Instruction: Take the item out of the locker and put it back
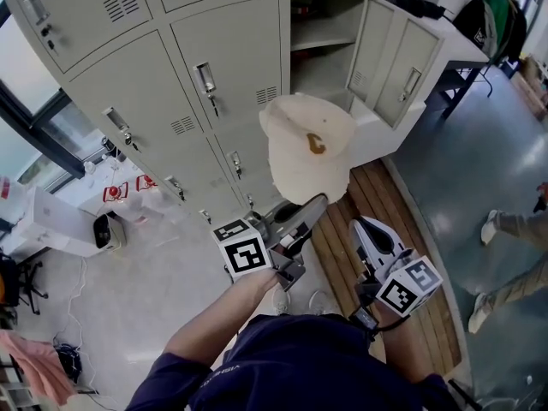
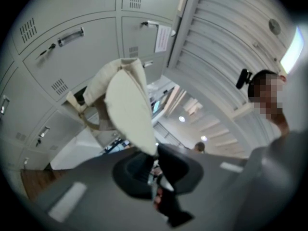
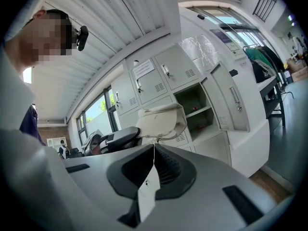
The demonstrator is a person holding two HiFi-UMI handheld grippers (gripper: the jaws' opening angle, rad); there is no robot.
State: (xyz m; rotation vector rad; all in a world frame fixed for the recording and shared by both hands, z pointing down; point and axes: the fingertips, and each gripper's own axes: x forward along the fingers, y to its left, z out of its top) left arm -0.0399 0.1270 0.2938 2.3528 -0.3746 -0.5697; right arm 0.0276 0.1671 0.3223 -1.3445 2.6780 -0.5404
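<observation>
A cream cap [image 1: 306, 148] with a brown mark hangs in the air in front of the grey lockers, below the open locker [image 1: 324, 41]. My left gripper [image 1: 313, 207] is shut on the cap's lower edge. In the left gripper view the cap [image 2: 126, 100] rises from the pinched jaws of the left gripper [image 2: 153, 154]. My right gripper [image 1: 363, 229] is lower right of the cap, shut and holding nothing. In the right gripper view, the closed tips of the right gripper [image 3: 154, 146] point toward the cap [image 3: 161, 121] and the open locker [image 3: 196, 107].
The locker's door [image 1: 396, 51] swings out to the right. A wooden platform [image 1: 390, 217] runs along the locker base. A person's legs [image 1: 514, 229] stand at the right on the grey floor. A white cabinet with small items [image 1: 60, 221] is at the left.
</observation>
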